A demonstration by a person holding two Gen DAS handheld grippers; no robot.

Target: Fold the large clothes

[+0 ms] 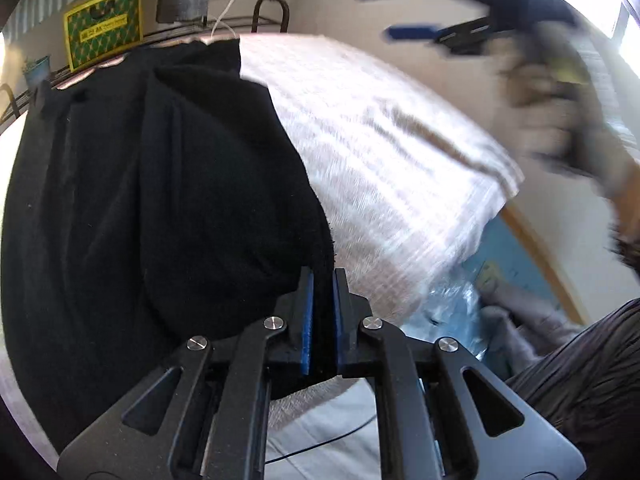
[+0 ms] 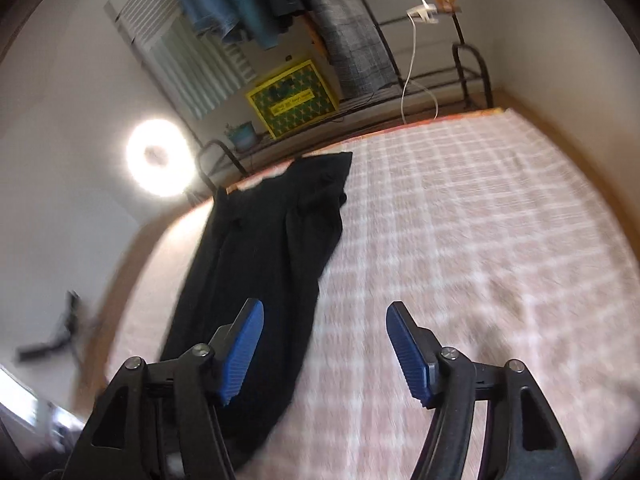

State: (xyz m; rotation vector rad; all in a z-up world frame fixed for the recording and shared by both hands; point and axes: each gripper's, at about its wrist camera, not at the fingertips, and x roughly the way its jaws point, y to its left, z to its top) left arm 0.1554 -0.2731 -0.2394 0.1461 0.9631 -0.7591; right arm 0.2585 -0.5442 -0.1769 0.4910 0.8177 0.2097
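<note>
Left tongs: the left gripper (image 1: 322, 312), black linkage with blue ribbed pads, has its jaws drawn together on the near hem of the black garment; dark cloth fills the slit between the pads, so I read it as clamped on fabric.

Garment: the long black knit garment (image 2: 256, 264) lies flat on the bed covered by a pale pink-and-white checked spread (image 2: 460, 240). It sits along the bed's left side as the right wrist view shows it, and its far end reaches the far edge by the black metal rack (image 2: 468, 68).

Long axis: from the near edge of the bed to the far edge, leaning slightly rightward toward the far end.

Right tongs: the right gripper (image 2: 324, 354) has its jaws wide apart, nothing between them, above bare spread. Its left pad overlaps the garment's right border in the view; whether it touches cannot be told.

Direction to the cloth: the garment lies left of and ahead of the right gripper; its near right edge is close.

Nearer hand: the left, already on the hem. In the left wrist view the right gripper (image 1: 400, 16) shows blurred at upper right, well apart from the cloth.

Judgement: the coming move likely calls for the right gripper to travel left to a second hem point, so both ends can lift together.
</note>
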